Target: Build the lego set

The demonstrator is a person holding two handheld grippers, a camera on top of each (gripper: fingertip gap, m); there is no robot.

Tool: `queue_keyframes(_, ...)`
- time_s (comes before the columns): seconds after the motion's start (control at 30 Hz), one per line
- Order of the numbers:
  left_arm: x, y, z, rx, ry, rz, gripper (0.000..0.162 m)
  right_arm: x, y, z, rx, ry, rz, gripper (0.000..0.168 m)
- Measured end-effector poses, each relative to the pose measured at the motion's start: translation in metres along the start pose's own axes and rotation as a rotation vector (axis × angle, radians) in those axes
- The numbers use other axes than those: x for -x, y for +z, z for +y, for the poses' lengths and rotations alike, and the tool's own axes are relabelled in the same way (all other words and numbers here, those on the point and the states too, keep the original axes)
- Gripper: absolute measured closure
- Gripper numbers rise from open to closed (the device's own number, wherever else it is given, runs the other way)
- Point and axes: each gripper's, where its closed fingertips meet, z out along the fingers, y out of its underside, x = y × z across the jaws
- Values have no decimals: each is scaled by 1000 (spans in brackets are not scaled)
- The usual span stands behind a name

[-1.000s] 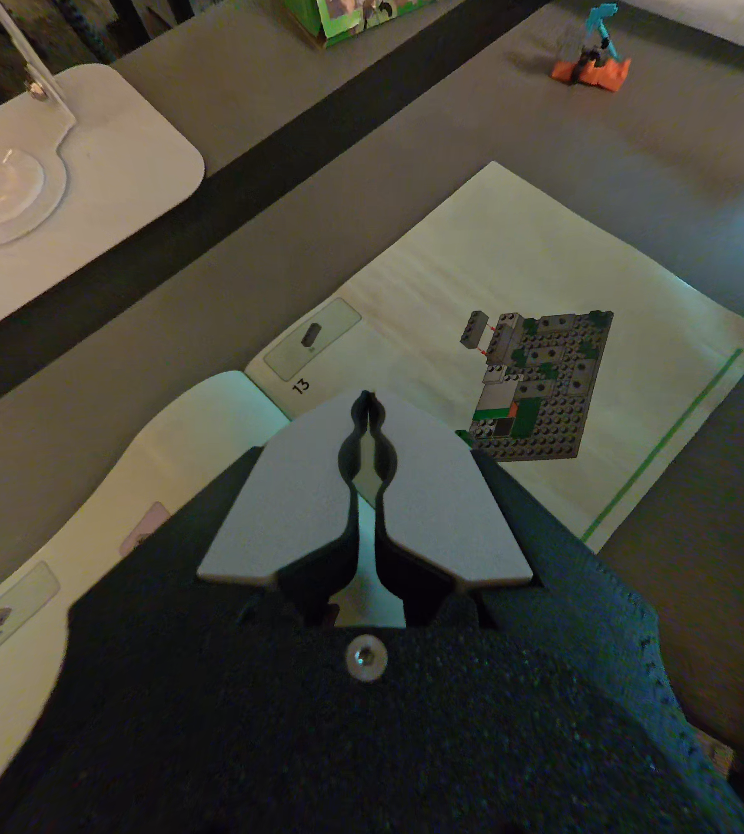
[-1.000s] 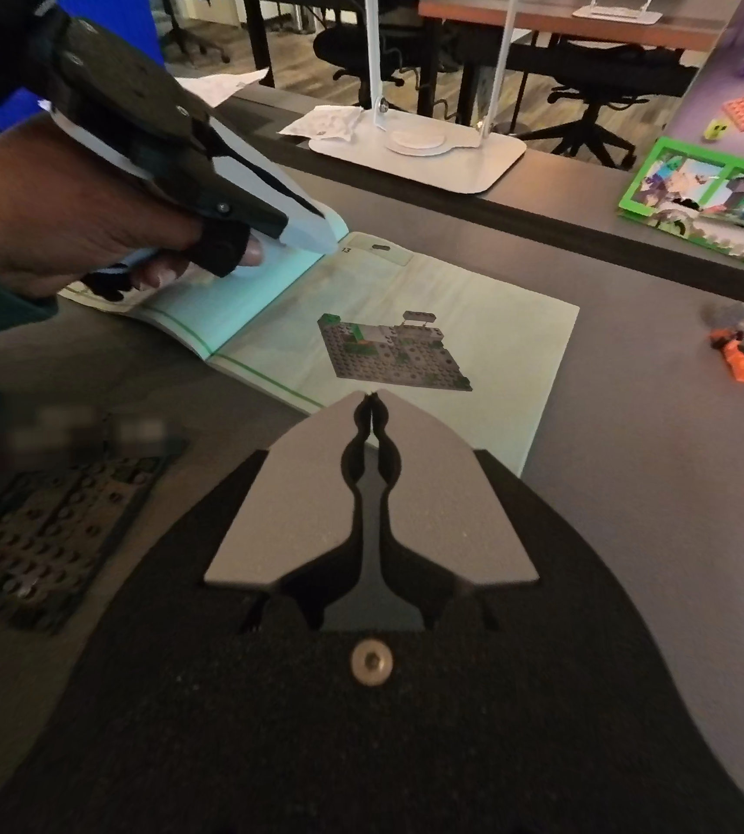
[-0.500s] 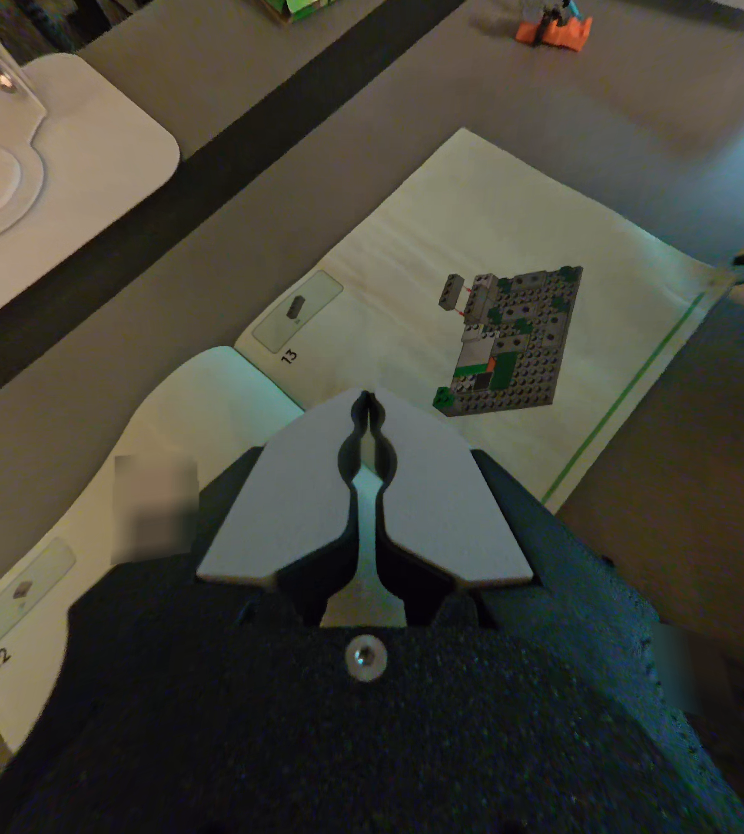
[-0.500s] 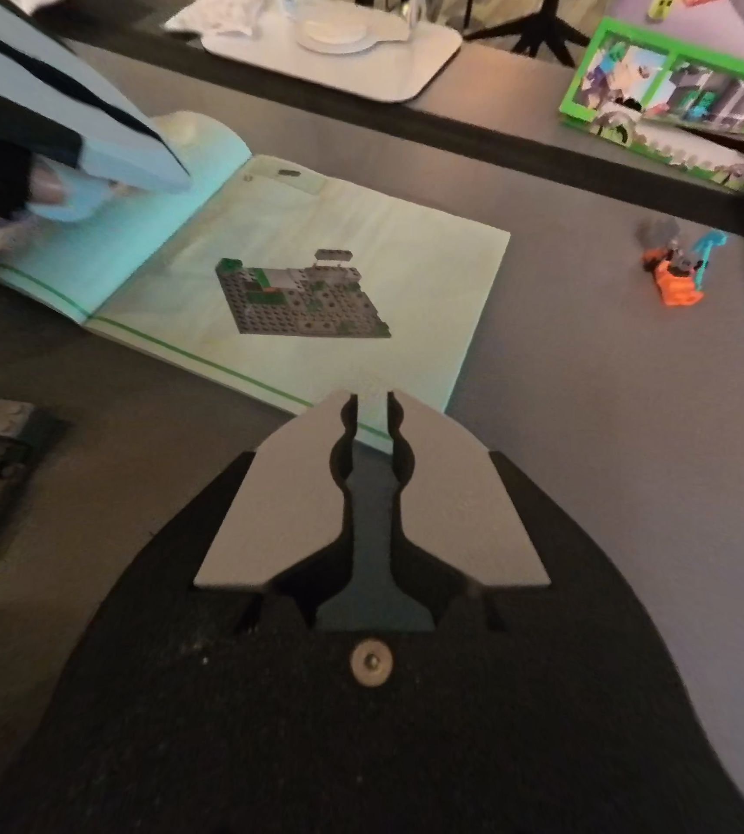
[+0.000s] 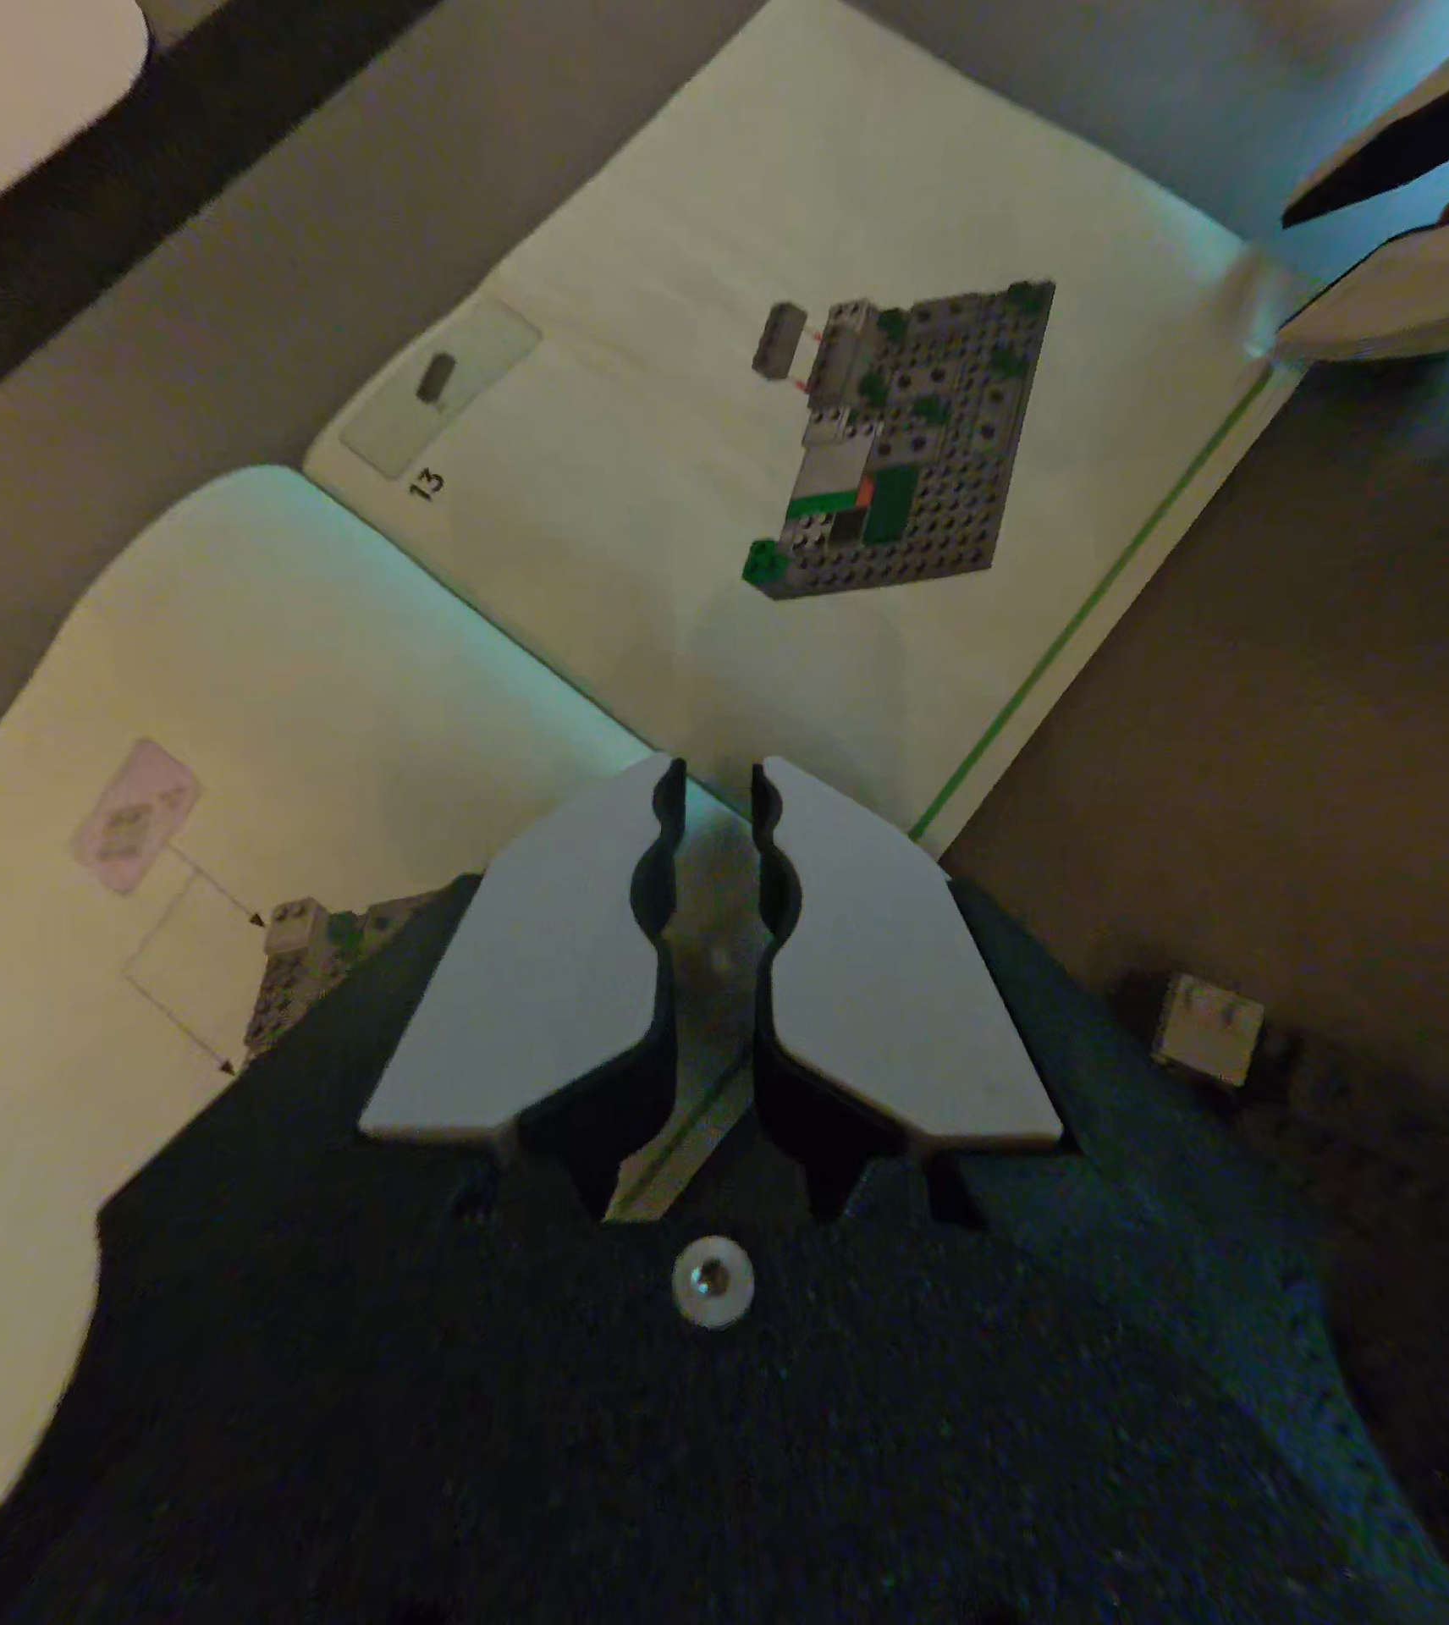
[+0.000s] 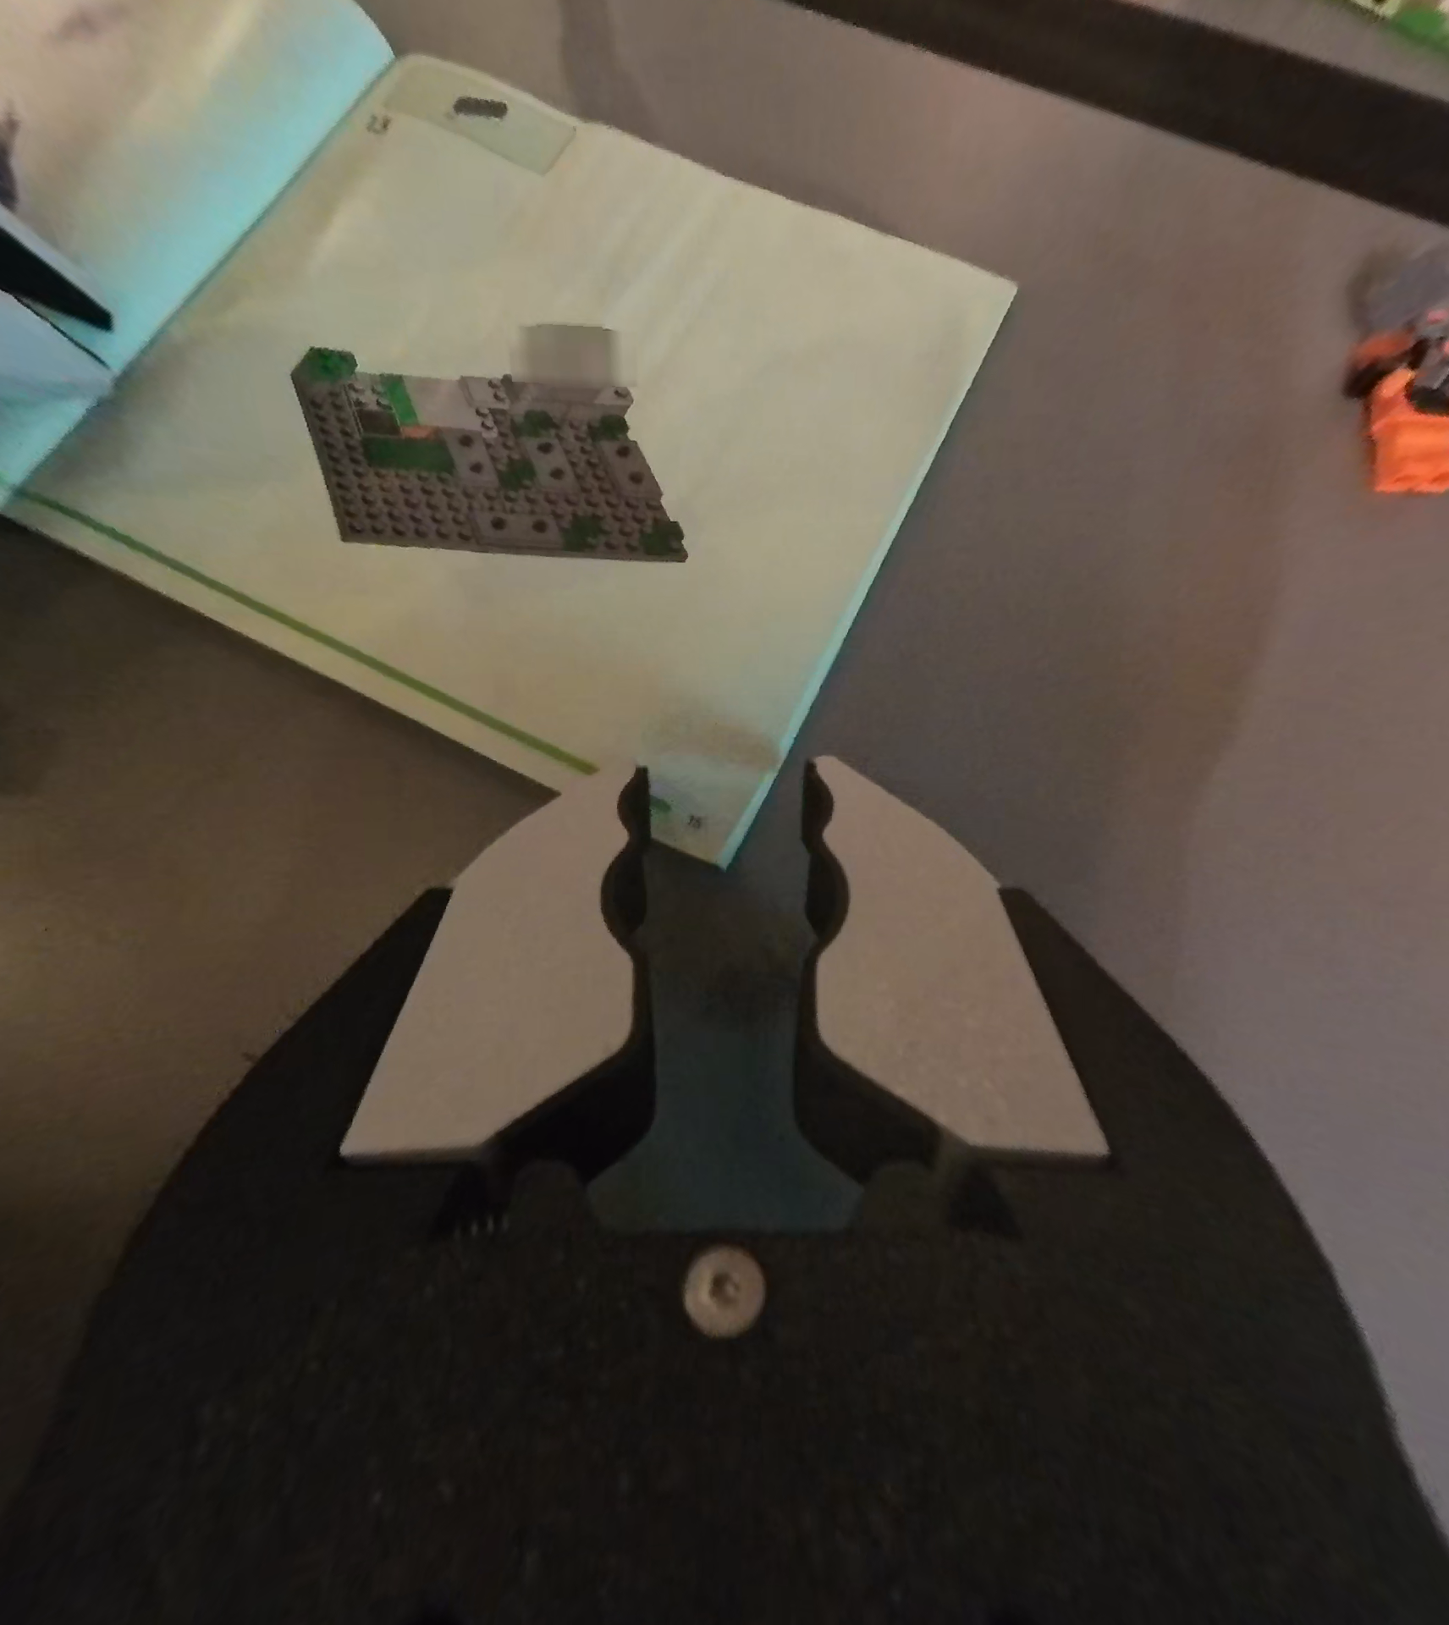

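The open instruction booklet (image 5: 703, 264) lies flat on the grey table, and its right page shows a picture of a grey studded plate. My left gripper (image 5: 717, 774) hovers over the booklet's spine near the front edge, jaws a little apart and empty. A small light grey brick (image 5: 1205, 1029) sits on a dark studded baseplate (image 5: 1363, 1169) to its right. My right gripper (image 6: 721, 774) is open and empty, with the booklet's (image 6: 615, 264) near right corner showing between its tips. Each gripper shows at the edge of the other's view.
A small orange and teal lego build (image 6: 1424, 422) stands on the table to the right of the booklet. A dark gap (image 6: 1143, 88) runs between two tables behind the booklet. A white stand base (image 5: 0, 88) is at the far left. Some 20 cm of space lies between my two pairs of fingers. The small light grey brick (image 5: 1205, 1029) lies some 10 cm from my left tips, 15 cm from my right tips.
Both grippers were shut one second ago and are open now. Both have come lower and closer to the booklet, the right one to its near right corner.
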Motion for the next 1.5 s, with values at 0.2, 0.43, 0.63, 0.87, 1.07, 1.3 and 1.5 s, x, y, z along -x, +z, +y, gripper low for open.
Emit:
queue_keyframes(0.2, 7, -4, 7, 21, 16, -21, 155, 17, 4, -3, 20, -69, -16, 153)
queue_keyframes(0.43, 19, -13, 19, 59, 26, -61, 155, 40, 10, -8, 39, -104, -66, 155)
queue_keyframes(0.63, 32, -25, 33, 93, 12, -92, 154, 68, 12, -9, 45, -148, -116, 156)
queue_keyframes(0.87, 34, -34, 43, 115, 0, -102, 154, 79, 13, -11, 39, -154, -140, 154)
queue_keyframes(1.07, 31, -39, 38, 97, 7, -104, 152, 76, 11, -19, -3, -142, -123, 148)
queue_keyframes(1.3, 32, -50, 4, -50, -6, -129, 153, 73, 0, -60, -127, -131, -73, 146)
queue_keyframes(1.5, 23, -54, -26, -204, -105, -76, 162, 83, -6, -104, -293, -109, -72, 161)
